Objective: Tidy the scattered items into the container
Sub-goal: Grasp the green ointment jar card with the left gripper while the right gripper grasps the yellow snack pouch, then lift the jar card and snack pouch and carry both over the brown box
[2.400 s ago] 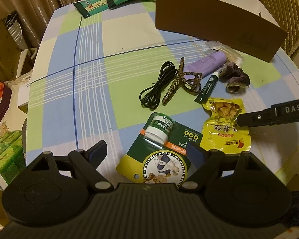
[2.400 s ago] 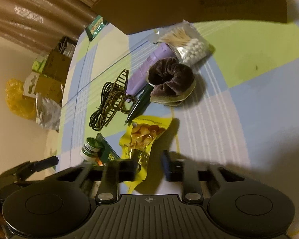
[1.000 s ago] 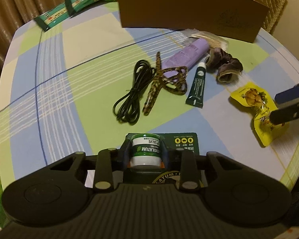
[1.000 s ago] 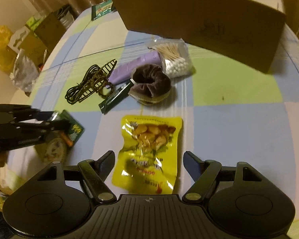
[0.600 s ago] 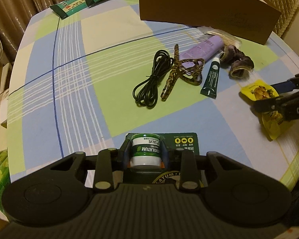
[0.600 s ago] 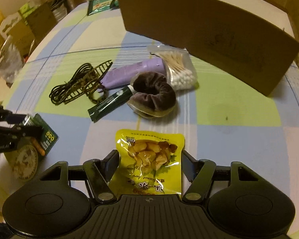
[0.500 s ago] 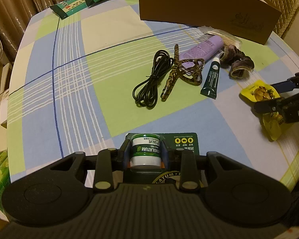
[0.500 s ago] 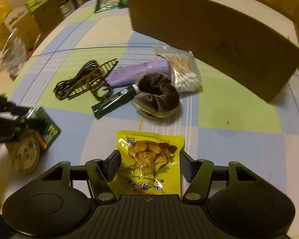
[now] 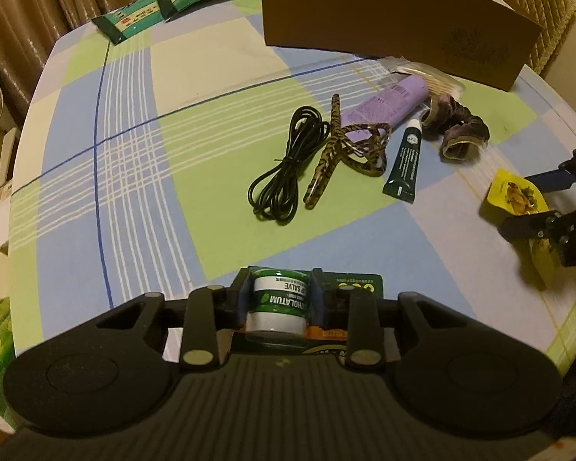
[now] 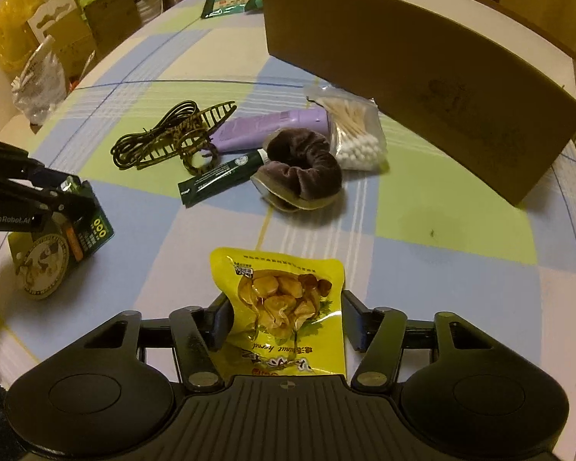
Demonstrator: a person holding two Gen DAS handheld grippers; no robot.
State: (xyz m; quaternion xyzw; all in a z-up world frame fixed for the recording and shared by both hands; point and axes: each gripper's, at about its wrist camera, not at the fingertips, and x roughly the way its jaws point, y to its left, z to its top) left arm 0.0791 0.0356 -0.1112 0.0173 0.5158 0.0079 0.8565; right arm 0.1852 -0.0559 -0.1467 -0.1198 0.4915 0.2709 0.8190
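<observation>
Your left gripper (image 9: 278, 301) is clamped narrow on the salve pack (image 9: 278, 303): both fingers press the sides of the small white-and-green jar blistered onto its green card. From the right wrist view that pack (image 10: 63, 240) hangs tilted at the near left of the table, card edge down near the cloth; contact with the table can't be confirmed.

Your right gripper (image 10: 284, 320) is closed about halfway on the yellow snack pouch (image 10: 284, 303), one finger against each side edge. The pouch top sticks out forward past the fingertips; its clear window shows yellow-brown pieces. In the left wrist view the same pouch (image 9: 518, 199) sits between the right gripper's fingers (image 9: 526, 224) at the right table edge.

Container: brown cardboard box (image 10: 422, 77), open top, at the far right of the checked tablecloth (image 9: 134, 176). Only a pale inner wall shows; contents can't be seen.

Loose items lie on the cloth in front of the box:
- black cable (image 9: 284, 169), coiled
- leopard-print hair claw (image 9: 341, 153), touching the cable
- purple tube (image 9: 388, 105)
- dark green tube (image 9: 405, 163), white cap toward the box
- brown velvet scrunchie (image 10: 301, 171), beside the green tube
- bag of cotton swabs (image 10: 355, 134), nearest the box wall

Two green packets (image 9: 165, 4) lie at the far left edge.
</observation>
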